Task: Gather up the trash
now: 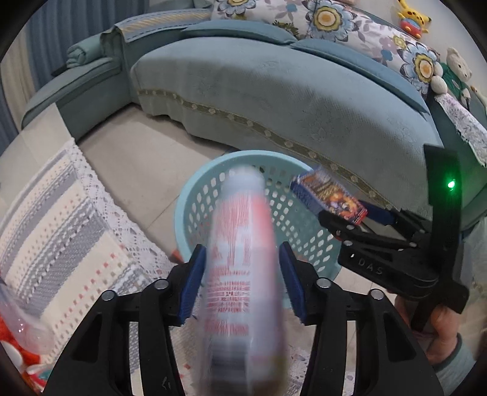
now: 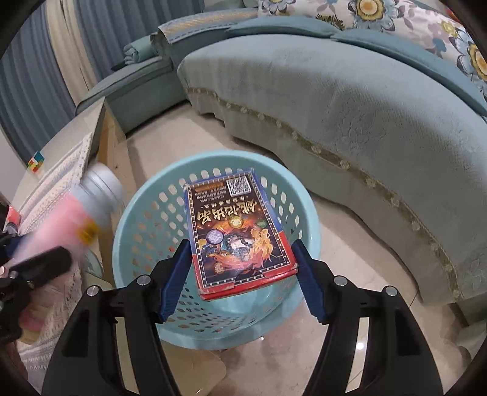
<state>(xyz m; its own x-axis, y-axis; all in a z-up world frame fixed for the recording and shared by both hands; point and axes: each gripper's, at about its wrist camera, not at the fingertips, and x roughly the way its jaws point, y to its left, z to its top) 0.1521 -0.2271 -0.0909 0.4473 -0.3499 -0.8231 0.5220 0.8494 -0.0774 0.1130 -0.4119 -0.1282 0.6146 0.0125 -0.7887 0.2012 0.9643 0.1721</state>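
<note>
Bottle [image 1: 243, 262] long axis points at basket [image 1: 194, 195]; box [image 2: 240, 234] likewise.

Teal sofa [image 2: 350, 100] curves across the view ahead of the tongs, floral cushions [image 1: 350, 21] along its back. Pale glossy tile floor [image 2: 188, 143] below. Blue curtains [image 2: 27, 85] at far left; table with white lace cloth [image 1: 61, 213] left of the tongs.

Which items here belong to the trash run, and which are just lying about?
Job:
- bottle, between the left hand-held gripper pads
- box, between the right hand-held gripper pads
- basket, below both

Lying about:
- sofa
- floral cushions
- stuffed toys
- lace tablecloth
- puzzle cube
</note>
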